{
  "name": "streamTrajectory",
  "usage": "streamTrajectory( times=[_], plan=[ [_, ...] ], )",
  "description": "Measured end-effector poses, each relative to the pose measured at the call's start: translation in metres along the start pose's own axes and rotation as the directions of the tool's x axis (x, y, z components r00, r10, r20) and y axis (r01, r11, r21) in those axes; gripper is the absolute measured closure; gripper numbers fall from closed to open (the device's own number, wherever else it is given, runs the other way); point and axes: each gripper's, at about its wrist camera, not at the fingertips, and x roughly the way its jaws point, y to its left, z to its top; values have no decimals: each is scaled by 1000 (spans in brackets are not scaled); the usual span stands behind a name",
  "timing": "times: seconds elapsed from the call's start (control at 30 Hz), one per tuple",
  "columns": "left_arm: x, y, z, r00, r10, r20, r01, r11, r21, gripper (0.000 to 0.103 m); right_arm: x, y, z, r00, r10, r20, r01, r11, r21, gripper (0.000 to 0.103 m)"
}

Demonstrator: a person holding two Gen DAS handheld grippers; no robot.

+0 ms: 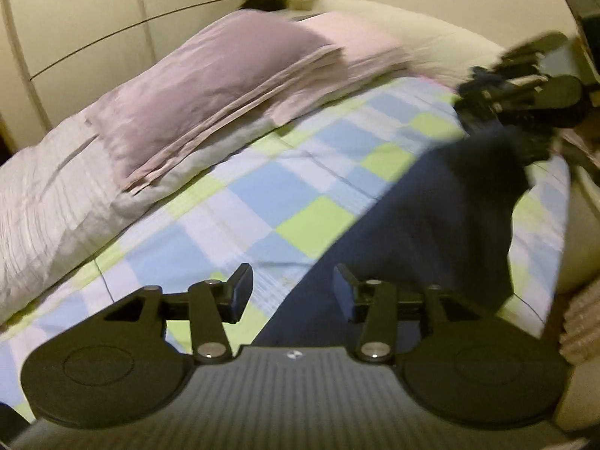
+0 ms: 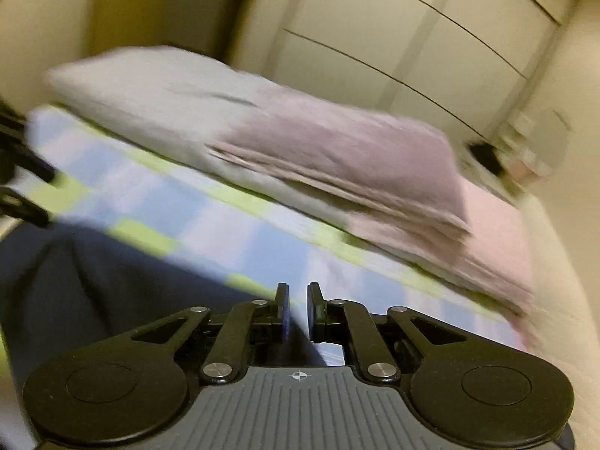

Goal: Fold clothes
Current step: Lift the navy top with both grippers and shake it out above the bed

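Note:
A dark navy garment (image 1: 408,225) lies on the checked bedspread (image 1: 262,202). My left gripper (image 1: 292,292) is open and empty, hovering just above the garment's near left edge. My right gripper (image 2: 298,311) is nearly shut, with a corner of the navy garment (image 2: 112,288) pinched between its jaws. In the left wrist view the right gripper (image 1: 468,101) shows at the upper right, lifting the garment's far end off the bed. Both views are blurred by motion.
A purple pillow (image 1: 210,90) lies on a grey pillow (image 1: 48,195), with a pink one (image 1: 356,41) beside it at the head of the bed. White wardrobe doors (image 2: 412,37) stand behind. The bed's edge (image 1: 585,232) runs along the right.

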Motion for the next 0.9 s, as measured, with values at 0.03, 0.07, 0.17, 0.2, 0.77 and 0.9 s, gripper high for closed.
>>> streamTrajectory(
  times=[0.03, 0.07, 0.17, 0.2, 0.77, 0.9],
  plan=[
    [10, 4, -5, 1000, -3, 6, 3, 1000, 2, 47, 10, -6, -3, 1000, 20, -5, -20, 998, 56, 40],
    [20, 8, -13, 1000, -4, 4, 4, 1000, 9, 43, 14, -10, -9, 999, 48, 0, -48, 993, 106, 32],
    [34, -10, -60, 997, -42, -64, 49, 992, 115, 42, 26, -2, -48, 990, 110, -91, -95, 983, 158, 30],
    [38, -18, -77, 994, -55, -90, 68, 986, 152, 41, 34, 4, -61, 983, 135, -126, -114, 981, 160, 30],
    [156, -236, -247, 964, 80, -253, 139, 661, 737, 50, 79, 55, -320, 867, 249, -432, -487, 606, -629, 31],
    [164, -242, -248, 954, 164, -250, 78, 671, 737, 54, 79, 51, -361, 895, 253, -367, -443, 415, -794, 30]
  ],
)
